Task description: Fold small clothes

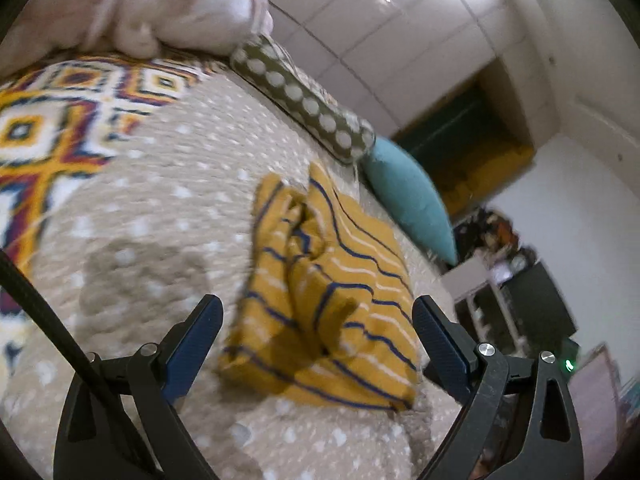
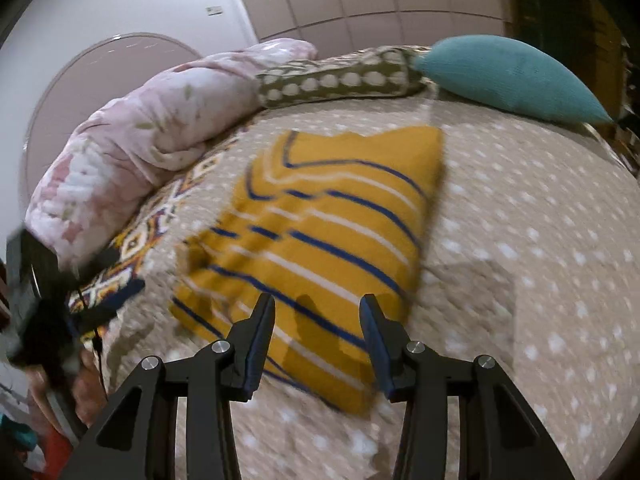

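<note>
A small mustard-yellow garment with blue and white stripes (image 1: 328, 300) lies folded on the beige dotted bedspread (image 1: 160, 208). Its loose folds bunch up in the middle in the left wrist view. My left gripper (image 1: 318, 312) is open and empty, its jaws wide apart on either side of the garment's near end, just above it. In the right wrist view the same garment (image 2: 320, 232) lies flat. My right gripper (image 2: 318, 312) is open and empty, hovering over the garment's near edge. The left gripper (image 2: 92, 300) shows blurred at the left edge.
A pink floral blanket (image 2: 140, 132) is heaped at the bed's far side. A green polka-dot bolster (image 2: 340, 78) and a teal cushion (image 2: 512, 76) lie behind the garment. A bright patterned cloth (image 1: 52, 120) covers part of the bed. White wardrobe doors (image 1: 380, 32) stand behind.
</note>
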Tool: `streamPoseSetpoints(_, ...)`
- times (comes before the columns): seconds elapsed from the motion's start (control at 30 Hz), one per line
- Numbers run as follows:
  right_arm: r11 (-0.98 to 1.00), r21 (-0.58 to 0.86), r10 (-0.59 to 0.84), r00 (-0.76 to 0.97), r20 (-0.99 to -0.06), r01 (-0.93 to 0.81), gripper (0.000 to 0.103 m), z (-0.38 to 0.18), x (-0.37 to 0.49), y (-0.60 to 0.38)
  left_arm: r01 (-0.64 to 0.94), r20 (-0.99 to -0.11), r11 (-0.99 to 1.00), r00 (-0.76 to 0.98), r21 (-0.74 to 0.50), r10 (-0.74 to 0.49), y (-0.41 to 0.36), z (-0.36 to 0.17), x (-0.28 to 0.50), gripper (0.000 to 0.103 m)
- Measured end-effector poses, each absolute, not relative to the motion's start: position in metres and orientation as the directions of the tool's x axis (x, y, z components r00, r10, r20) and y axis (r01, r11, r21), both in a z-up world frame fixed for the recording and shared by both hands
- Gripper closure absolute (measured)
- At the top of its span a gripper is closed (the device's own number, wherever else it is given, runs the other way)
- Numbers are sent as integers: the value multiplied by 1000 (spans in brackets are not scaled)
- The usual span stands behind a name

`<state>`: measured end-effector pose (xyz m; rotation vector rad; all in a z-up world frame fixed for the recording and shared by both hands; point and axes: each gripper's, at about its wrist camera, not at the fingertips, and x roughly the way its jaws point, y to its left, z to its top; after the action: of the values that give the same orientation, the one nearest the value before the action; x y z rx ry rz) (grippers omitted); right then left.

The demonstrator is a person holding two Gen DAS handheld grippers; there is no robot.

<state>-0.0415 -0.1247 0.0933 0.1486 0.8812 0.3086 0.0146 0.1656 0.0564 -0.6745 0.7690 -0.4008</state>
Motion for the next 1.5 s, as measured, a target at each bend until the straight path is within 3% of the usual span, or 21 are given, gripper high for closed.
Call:
streamPoseSetpoints(0.03, 948, 249, 318, 596, -738, -198, 55, 92, -46, -131, 94, -526, 744, 648, -661, -550, 157, 55, 23, 13)
streamPoseSetpoints(0.07, 952, 239, 305, 597, -742, -189, 55, 91, -49, -137, 92, -558, 769, 634, -633, -535, 148, 52, 32, 31)
streamPoseSetpoints(0.1, 956, 230, 294, 599, -745, -183, 55, 90, -50, -141, 79, -598, 789, 608, -609, -522, 141, 45, 42, 73)
streamPoseSetpoints(0.13, 958, 225, 285, 600, -748, -176, 55, 89, -52, -143, 64, -633, 796, 570, -602, -524, 136, 37, 51, 93)
streamPoseSetpoints(0.33, 949, 288, 301, 623, -722, -125, 54, 92, -46, -164, 29, -619, 794, 608, -608, -497, 154, 45, 16, 94)
streamPoseSetpoints(0.47, 923, 374, 342, 631, -697, -88, 40, 86, -29, -171, -36, -639, 780, 599, -624, -483, 171, 30, 10, 94)
streamPoseSetpoints(0.53, 905, 420, 364, 625, -691, -64, 39, 79, -17, -173, -64, -639, 751, 577, -657, -509, 175, 17, 15, 94)
streamPoseSetpoints(0.67, 847, 530, 459, 564, -686, -45, 36, 54, 16, -171, -54, -614, 730, 584, -682, -530, 178, 8, 15, 92)
streamPoseSetpoints(0.8, 734, 676, 619, 480, -622, -70, 30, 27, 42, -161, -58, -600, 712, 588, -700, -542, 180, 3, 16, 90)
streamPoseSetpoints(0.9, 655, 754, 681, 465, -566, -41, 41, 11, 49, -160, -58, -600, 715, 594, -697, -536, 179, 5, 15, 90)
streamPoseSetpoints(0.97, 622, 783, 700, 450, -555, -2, 61, 7, 52, -165, -39, -597, 728, 604, -684, -529, 175, 10, 12, 89)
streamPoseSetpoints(1.07, 672, 740, 662, 469, -584, -26, 68, 28, 47, -168, 19, -587, 759, 621, -651, -519, 161, 26, 3, 89)
streamPoseSetpoints(1.23, 823, 565, 503, 543, -673, -61, 67, 65, 34, -173, 68, -591, 825, 664, -562, -458, 148, 45, -7, 89)
streamPoseSetpoints(1.33, 893, 448, 411, 503, -760, -53, 54, 60, 31, -172, 30, -610, 829, 662, -559, -435, 152, 43, -4, 67)
streamPoseSetpoints(1.43, 920, 391, 343, 554, -759, -34, 52, 74, 16, -179, -24, -614, 824, 679, -566, -402, 167, 40, -3, 63)
streamPoseSetpoints(1.5, 949, 315, 243, 643, -727, -3, 51, 96, 2, -183, -55, -622, 832, 692, -552, -366, 176, 40, -2, 55)
